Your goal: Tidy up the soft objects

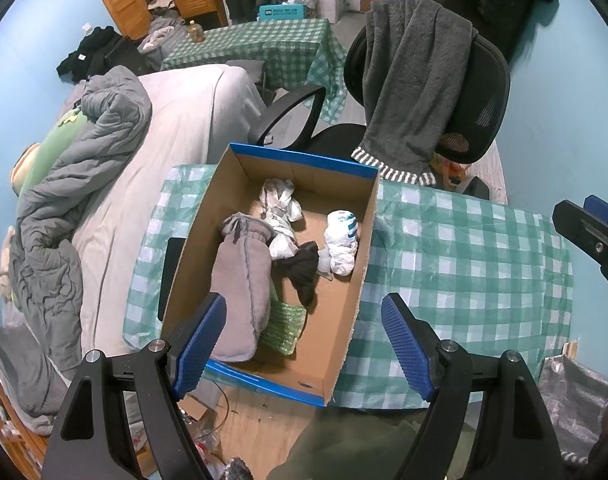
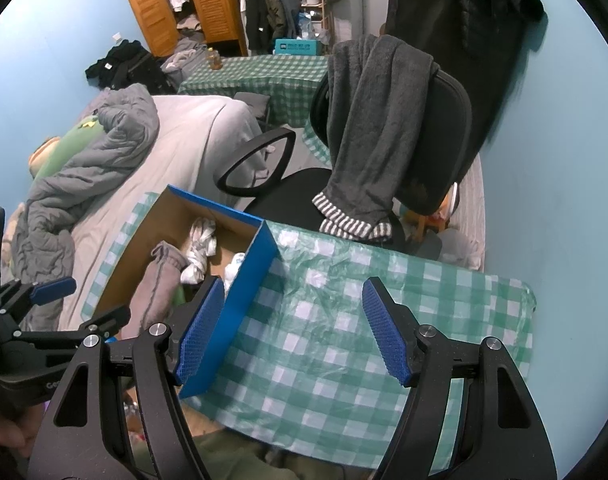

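A blue-edged cardboard box (image 1: 346, 304) sits on the green checked tablecloth (image 1: 464, 264). Inside lie a grey fleece pouch (image 1: 243, 276), white bundles (image 1: 281, 212) (image 1: 342, 242), a black cloth (image 1: 304, 270) and a green bubble-wrap piece (image 1: 283, 330). My left gripper (image 1: 304, 340) hovers above the box's near end, open, nothing between its fingers. In the right wrist view my right gripper (image 2: 293, 328) hangs open and empty over the bare cloth (image 2: 344, 320), right of the box wall (image 2: 239, 308). The grey pouch (image 2: 155, 284) shows inside the box.
A black office chair (image 1: 480, 92) with a grey towel (image 1: 408, 80) draped on it stands behind the table. A bed with a grey duvet (image 1: 63, 200) lies to the left. A second checked table (image 1: 263, 48) stands farther back. Wooden floor (image 1: 255, 416) with clutter shows below the table's near edge.
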A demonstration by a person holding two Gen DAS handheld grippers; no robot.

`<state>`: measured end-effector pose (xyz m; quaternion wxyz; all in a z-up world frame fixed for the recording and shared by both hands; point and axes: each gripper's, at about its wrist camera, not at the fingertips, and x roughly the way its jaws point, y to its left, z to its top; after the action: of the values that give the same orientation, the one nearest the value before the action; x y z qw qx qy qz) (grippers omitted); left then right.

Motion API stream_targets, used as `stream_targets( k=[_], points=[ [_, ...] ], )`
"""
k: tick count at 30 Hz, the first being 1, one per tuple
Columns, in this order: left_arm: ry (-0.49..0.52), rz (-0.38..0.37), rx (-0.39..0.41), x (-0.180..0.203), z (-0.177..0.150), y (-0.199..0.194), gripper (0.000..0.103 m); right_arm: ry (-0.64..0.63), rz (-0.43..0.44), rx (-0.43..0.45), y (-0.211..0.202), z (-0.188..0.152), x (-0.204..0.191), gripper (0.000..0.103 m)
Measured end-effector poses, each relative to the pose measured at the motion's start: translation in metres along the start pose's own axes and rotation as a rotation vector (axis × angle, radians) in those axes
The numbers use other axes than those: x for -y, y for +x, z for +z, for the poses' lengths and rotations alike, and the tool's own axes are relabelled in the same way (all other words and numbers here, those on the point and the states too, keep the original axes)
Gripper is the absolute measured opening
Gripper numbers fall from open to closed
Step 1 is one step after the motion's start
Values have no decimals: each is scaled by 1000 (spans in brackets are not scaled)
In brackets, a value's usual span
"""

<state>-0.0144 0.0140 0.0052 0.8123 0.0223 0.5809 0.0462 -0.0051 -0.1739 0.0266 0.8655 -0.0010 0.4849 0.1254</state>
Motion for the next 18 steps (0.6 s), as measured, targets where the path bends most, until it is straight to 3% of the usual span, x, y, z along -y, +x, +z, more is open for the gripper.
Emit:
stream_targets(
  k=[18],
  points=[
    [3, 0, -6, 3, -2, -2, 81, 2, 1, -5, 0, -1, 2, 71]
  ],
)
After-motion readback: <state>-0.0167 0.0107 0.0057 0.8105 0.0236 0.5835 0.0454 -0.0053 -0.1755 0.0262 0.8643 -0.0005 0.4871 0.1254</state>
